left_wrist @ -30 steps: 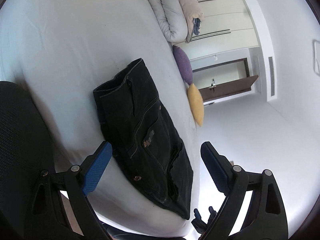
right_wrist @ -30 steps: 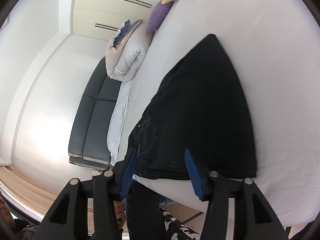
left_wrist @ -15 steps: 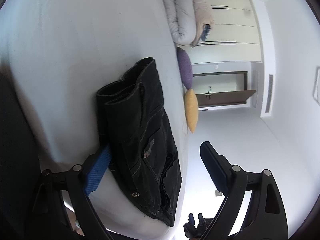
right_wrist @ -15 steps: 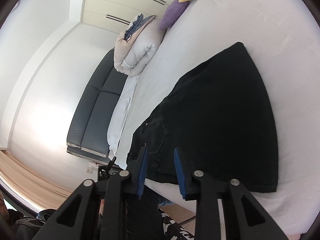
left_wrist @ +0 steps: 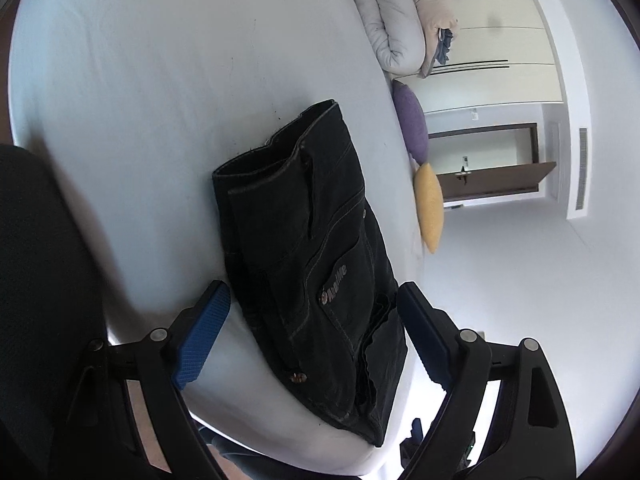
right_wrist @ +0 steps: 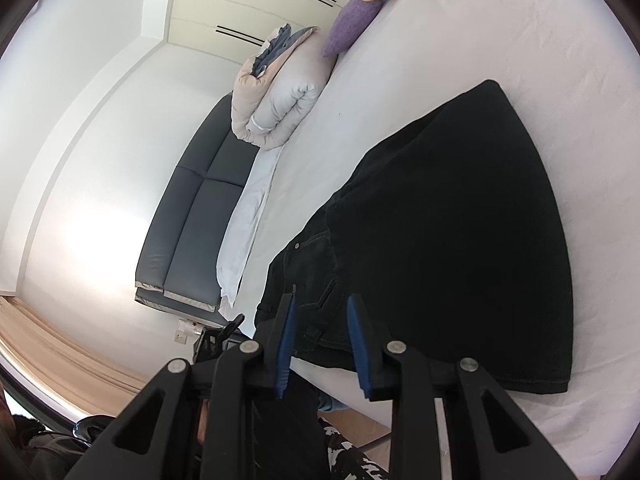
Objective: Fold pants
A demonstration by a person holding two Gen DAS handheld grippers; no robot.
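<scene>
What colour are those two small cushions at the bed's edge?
One purple cushion, one yellow cushion; clearest in the left wrist view.

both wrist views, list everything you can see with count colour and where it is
pants: 1, black, folded, lying near the bed's edge
bed: 1, white sheet, under the pants
rolled duvet: 1, beige and pale grey, at the far end of the bed
blue cloth: 1, tucked against the duvet
cushions: 2, purple and yellow, along the bed's side
sofa: 1, dark grey, against the wall beyond the bed
wardrobe: 1, cream, behind the duvet
door: 1, brown, open
left hand-held gripper: 1, black with blue pads, open, astride the pants
right hand-held gripper: 1, same colours, partly open, at the waistband
</scene>
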